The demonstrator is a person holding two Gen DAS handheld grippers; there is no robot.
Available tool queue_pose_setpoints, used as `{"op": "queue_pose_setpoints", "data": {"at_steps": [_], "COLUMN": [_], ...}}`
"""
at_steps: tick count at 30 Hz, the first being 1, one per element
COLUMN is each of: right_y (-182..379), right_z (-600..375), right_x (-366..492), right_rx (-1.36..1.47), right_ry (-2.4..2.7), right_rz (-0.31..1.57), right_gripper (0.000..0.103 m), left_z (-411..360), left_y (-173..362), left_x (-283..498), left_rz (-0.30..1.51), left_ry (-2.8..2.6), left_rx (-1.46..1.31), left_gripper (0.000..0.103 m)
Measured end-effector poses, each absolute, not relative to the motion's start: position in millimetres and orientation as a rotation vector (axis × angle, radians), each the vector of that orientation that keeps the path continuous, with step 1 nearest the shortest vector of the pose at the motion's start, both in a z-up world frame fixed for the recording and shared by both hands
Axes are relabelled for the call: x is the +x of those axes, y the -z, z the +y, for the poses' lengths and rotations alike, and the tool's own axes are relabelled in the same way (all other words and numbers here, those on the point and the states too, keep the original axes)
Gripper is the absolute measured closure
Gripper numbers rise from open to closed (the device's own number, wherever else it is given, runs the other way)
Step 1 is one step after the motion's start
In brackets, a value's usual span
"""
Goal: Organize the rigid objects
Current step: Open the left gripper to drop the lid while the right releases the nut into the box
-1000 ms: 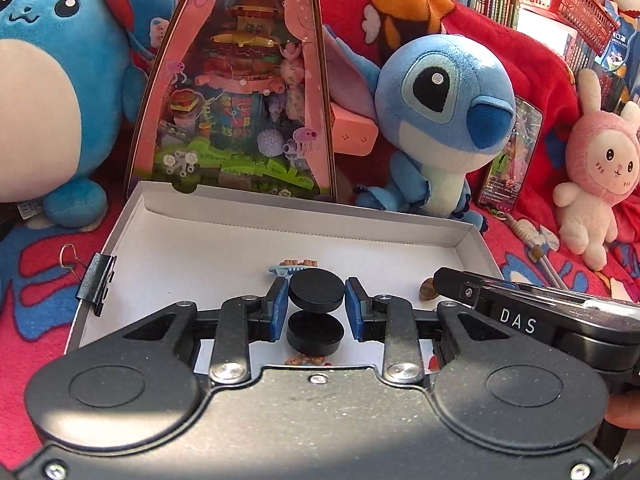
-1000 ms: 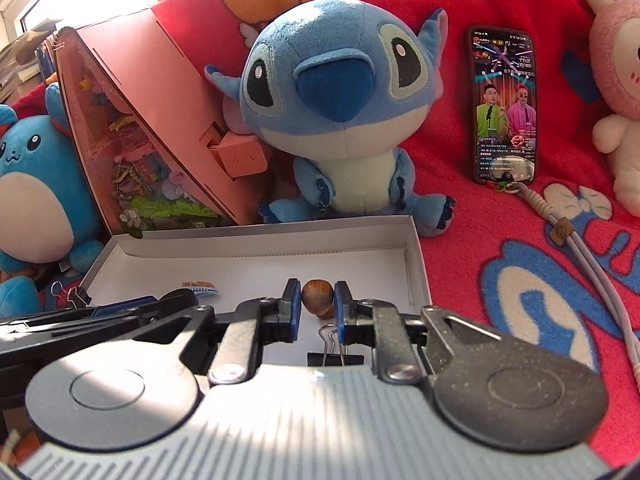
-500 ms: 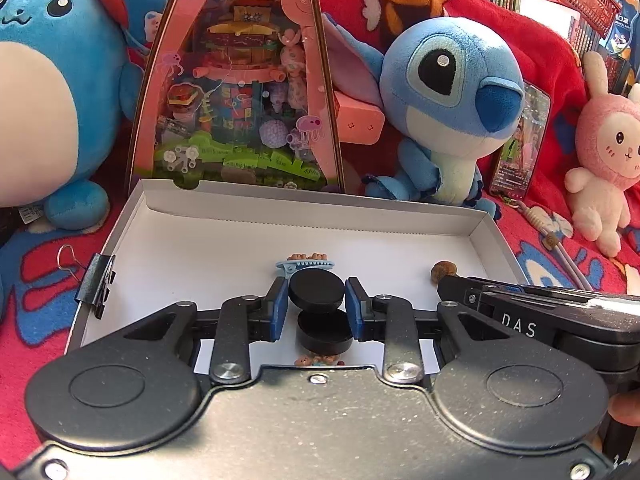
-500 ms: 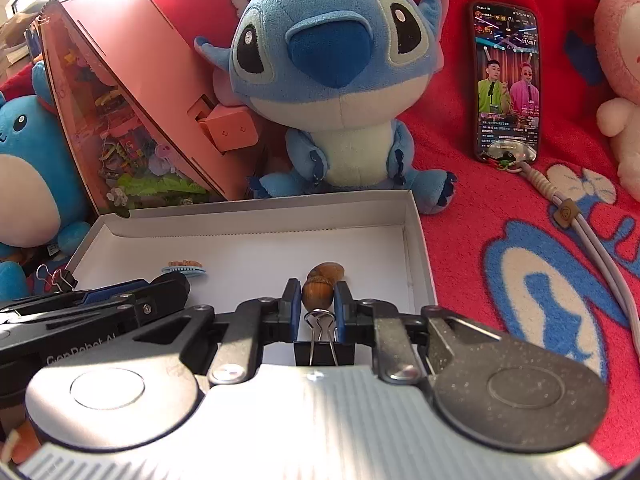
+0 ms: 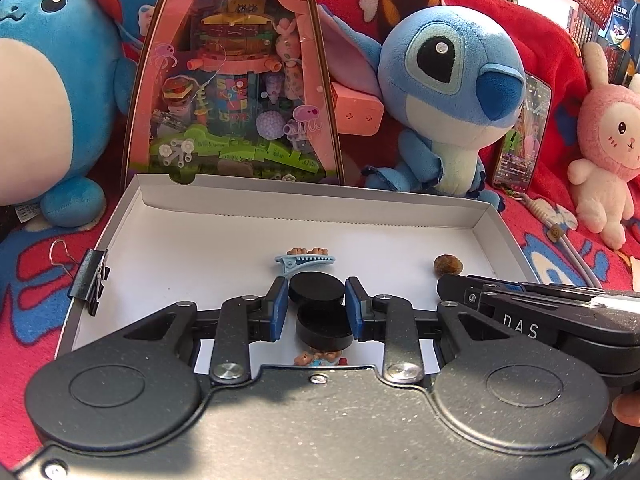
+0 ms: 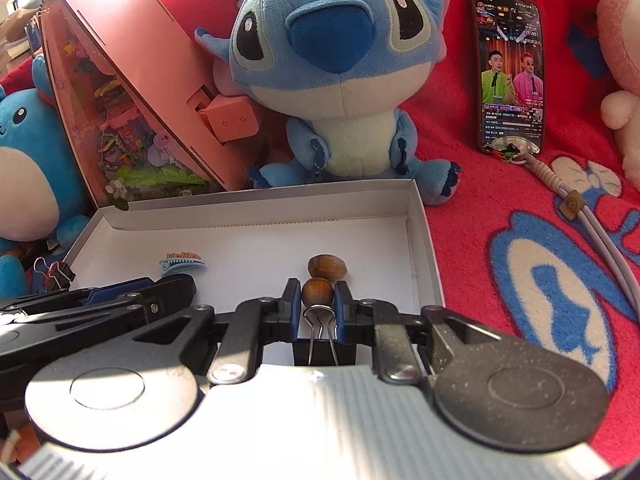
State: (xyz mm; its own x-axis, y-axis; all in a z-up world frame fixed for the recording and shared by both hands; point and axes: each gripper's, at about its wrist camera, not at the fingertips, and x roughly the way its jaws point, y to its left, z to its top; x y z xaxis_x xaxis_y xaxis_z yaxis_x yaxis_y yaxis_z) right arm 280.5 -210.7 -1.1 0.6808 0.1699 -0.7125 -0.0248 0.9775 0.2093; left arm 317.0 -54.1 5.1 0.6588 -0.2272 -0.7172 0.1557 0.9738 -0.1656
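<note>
White box (image 5: 304,200) beside right gripper (image 5: 452,286) lettered "DAS".

We see a hair clip (image 5: 305,261) mid-tray (image 5: 320,216), a nut (image 5: 448,265) toward its right wall, a binder clip (image 5: 90,280) on its left wall, plush toys behind its far wall.

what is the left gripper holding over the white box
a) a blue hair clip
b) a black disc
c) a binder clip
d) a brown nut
b: the left gripper has its blue pads on either side of a black disc, with the blue hair clip lying on the box floor beyond it.
</note>
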Motion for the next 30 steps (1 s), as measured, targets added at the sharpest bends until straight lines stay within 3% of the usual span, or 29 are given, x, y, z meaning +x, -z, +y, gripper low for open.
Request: {"op": "queue_pose_setpoints", "data": {"at_steps": [11,14,18,21,24,30], "right_y": [3.5,2.3,-1.0,-2.4,-3.4,-6.4], "right_z": [-212.2,-213.5,-216.0,-216.1,-216.3,-216.8], "right_x": [279.4,278.3,274.4,271.9,268.8,263.5], "right_rx": [0.191,0.2,0.208,0.194,0.183,0.172], "right_ry": [-0.1,-0.098,-0.108,-0.107,-0.107,-0.106], "right_rz": [0.809,0.802,0.78,0.772,0.76,0.746], "right_gripper": [0.081,0.077,0.076,0.07,0.057,0.051], "left_z": [-55.1,-57.1,-61.7,-63.5,-64.9,-65.9], "left_y": [-3.0,-1.6,-2.7,-4.4,-6.5,-12.2], "left_x": [317.8,316.5,314.3,312.7,309.5,301.5], "left_rz": [0.826,0.817,0.809,0.805,0.798,0.777], "left_ry": [0.219,0.212,0.217,0.22,0.222,0.218], "left_rx": [-0.087,-0.072,-0.047,-0.047,-0.04,-0.009], "left_gripper": [0.073,0.073,0.064,0.062,0.058,0.051]}}
